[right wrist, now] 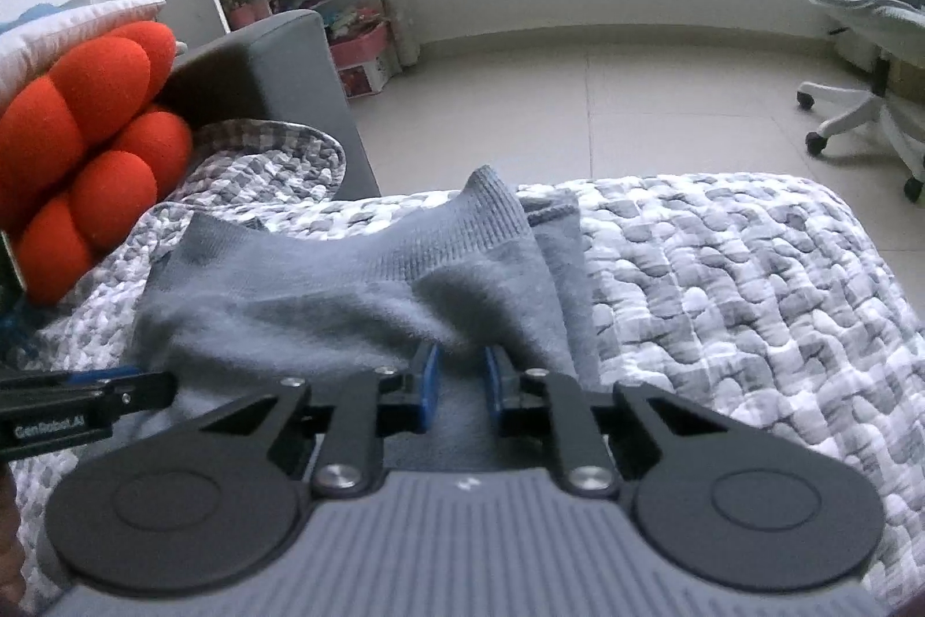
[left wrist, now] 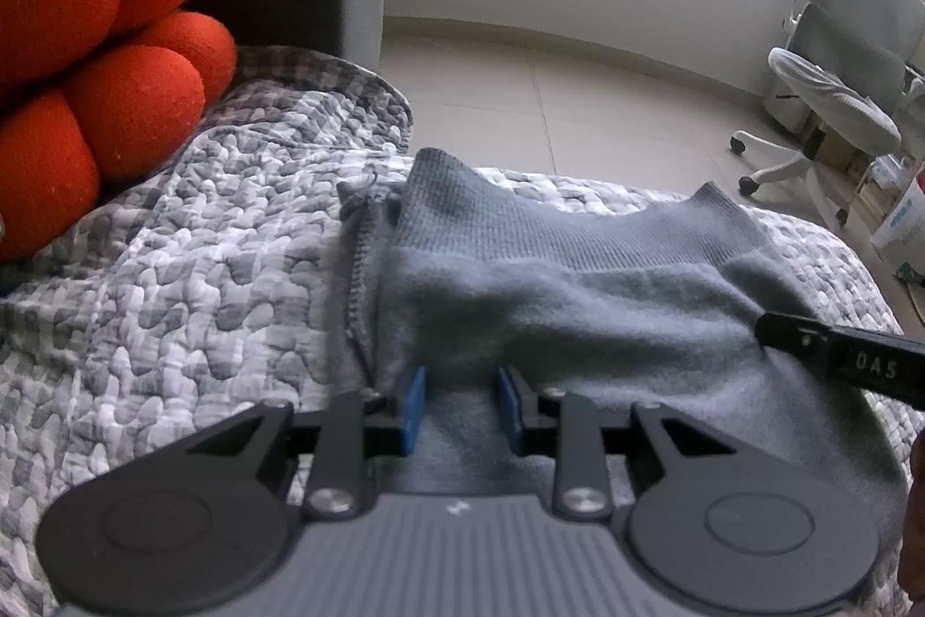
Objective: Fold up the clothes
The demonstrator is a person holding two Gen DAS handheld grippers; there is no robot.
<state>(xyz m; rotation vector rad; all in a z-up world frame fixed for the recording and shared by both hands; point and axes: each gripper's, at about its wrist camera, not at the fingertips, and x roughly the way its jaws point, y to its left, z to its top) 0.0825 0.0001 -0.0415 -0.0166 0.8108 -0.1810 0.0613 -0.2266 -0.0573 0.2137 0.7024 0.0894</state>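
1. The left gripper (left wrist: 459,406) is pointing down at a grey knitted garment (left wrist: 555,287) lying on a grey-and-white quilted cover (left wrist: 191,281). Its blue pads are standing narrowly apart with a ridge of the grey cloth bunched between them; whether they are pressing on it cannot be told.
2. The right gripper (right wrist: 461,388) is sitting on the same garment (right wrist: 324,305), its jaws narrower than the left's, with cloth between the pads; a true pinch cannot be confirmed.
3. The garment's ribbed hem (left wrist: 549,218) is rising just beyond both sets of fingertips.
4. From the left gripper, the right one's black finger (left wrist: 844,357) is showing off to its right, resting on the cloth.
5. An orange-red puffy cushion (left wrist: 98,56) is sitting well to the left gripper's left, beyond it.
6. A white office chair (right wrist: 867,56) is standing on the tiled floor (right wrist: 607,102), far ahead and right of the right gripper.
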